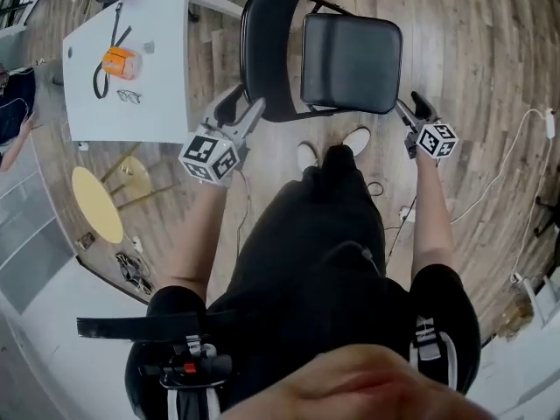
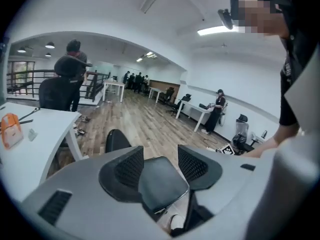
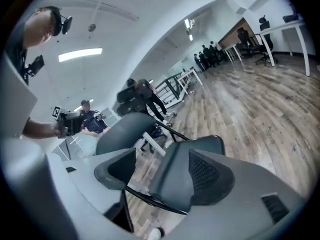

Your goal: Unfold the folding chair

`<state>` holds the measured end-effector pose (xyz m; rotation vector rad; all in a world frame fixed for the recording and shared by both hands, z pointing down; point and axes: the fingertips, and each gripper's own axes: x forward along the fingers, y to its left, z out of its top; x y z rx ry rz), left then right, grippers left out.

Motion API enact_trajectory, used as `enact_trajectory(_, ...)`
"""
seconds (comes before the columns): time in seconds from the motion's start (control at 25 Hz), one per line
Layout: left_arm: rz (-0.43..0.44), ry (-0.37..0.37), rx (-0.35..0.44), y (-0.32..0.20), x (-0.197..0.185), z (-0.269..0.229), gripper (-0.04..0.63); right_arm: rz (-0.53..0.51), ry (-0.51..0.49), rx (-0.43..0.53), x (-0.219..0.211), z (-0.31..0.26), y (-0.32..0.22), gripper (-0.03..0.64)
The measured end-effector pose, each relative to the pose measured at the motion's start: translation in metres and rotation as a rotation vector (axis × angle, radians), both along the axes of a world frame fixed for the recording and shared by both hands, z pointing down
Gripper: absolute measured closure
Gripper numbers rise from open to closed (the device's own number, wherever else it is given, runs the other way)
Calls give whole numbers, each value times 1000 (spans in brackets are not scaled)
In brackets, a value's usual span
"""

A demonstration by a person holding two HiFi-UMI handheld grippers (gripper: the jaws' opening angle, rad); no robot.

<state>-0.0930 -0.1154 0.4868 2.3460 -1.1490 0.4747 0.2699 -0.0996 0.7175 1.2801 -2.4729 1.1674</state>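
The folding chair stands on the wood floor just ahead of my feet, its black padded seat (image 1: pixel 350 62) flat and its black backrest (image 1: pixel 267 51) behind it to the left. My left gripper (image 1: pixel 241 110) hovers beside the chair's left edge, jaws apart, gripping nothing. My right gripper (image 1: pixel 411 110) is off the seat's right front corner, also open and empty. In the left gripper view, the seat (image 2: pixel 161 183) shows beyond the left gripper (image 2: pixel 160 165) and the backrest (image 2: pixel 116 140) past its left pad. The right gripper (image 3: pixel 160 170) looks along the seat (image 3: pixel 172 159) towards the backrest (image 3: pixel 125 129).
A white table (image 1: pixel 157 103) at the left carries an orange object (image 1: pixel 120 61), a black strap and glasses (image 1: pixel 129 96). A yellow round stool (image 1: pixel 96 204) stands below it. Cables (image 1: pixel 507 173) trail over the floor at the right. Other people and desks are far off.
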Motion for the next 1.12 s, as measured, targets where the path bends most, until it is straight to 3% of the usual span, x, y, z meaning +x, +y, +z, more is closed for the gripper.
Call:
enact_trajectory(0.2,221,112,72,61,35,-55,377,-68,8,185,-90,-160,56,278)
enact_trajectory(0.4,322,236,181,99,64,-131,379,-151,25,381,-160,-307,100,279)
enact_trajectory(0.56,388,269,258,142,78,-187,380,-233,7,517,-201,-405,141,279)
enact_trajectory(0.72,420,286,346,166,86,-230,404,-309,12,634,-220,-470,159,367)
enact_trajectory(0.8,421,286,394,174,84,-241,569,-344,6,690,-227,-491,166,485)
enact_trajectory(0.88,407,295,409,183,87,-247,591,-373,-2,730,-227,-507,176,609)
enact_trajectory(1.12,376,293,437,203,121,-268,592,-389,-13,777,-200,-530,196,609)
